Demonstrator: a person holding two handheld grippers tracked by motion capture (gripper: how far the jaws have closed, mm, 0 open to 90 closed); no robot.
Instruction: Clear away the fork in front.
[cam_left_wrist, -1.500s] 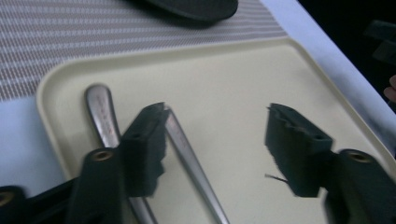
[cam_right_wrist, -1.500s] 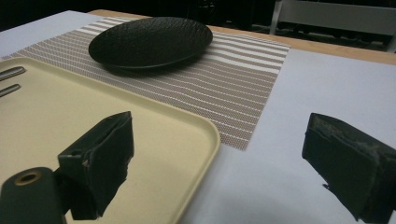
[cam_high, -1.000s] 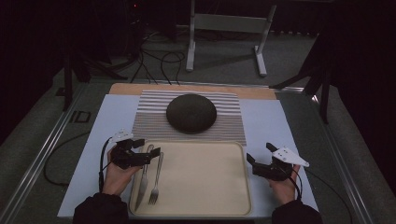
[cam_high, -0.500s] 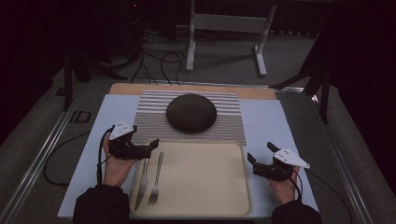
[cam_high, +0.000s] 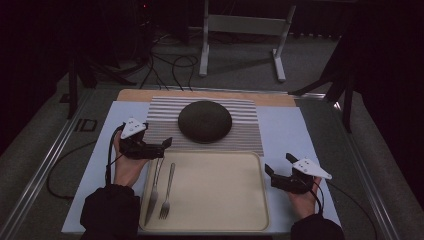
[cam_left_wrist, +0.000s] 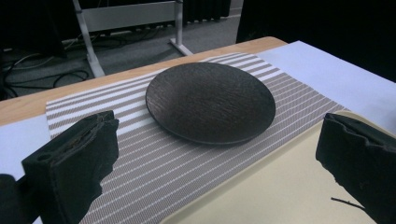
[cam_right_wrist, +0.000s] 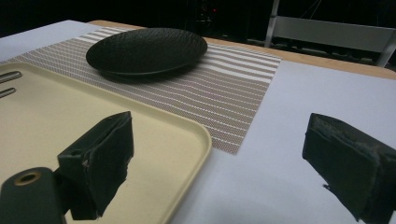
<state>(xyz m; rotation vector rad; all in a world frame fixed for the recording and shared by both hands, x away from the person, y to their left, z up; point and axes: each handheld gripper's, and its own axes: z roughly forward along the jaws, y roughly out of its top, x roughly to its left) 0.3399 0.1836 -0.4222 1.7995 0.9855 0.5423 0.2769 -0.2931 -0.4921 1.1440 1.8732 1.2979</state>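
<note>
The knife (cam_high: 153, 190) and fork (cam_high: 167, 192) lie side by side at 9 o'clock on the tray (cam_high: 220, 190). The left gripper (cam_high: 162, 145) hovers wide open just past their handles; the right gripper (cam_high: 277, 167), also wide and empty, is at 3 o'clock. At 12, the plate (cam_high: 205, 121) rests on the mat (cam_high: 245, 132).
</note>
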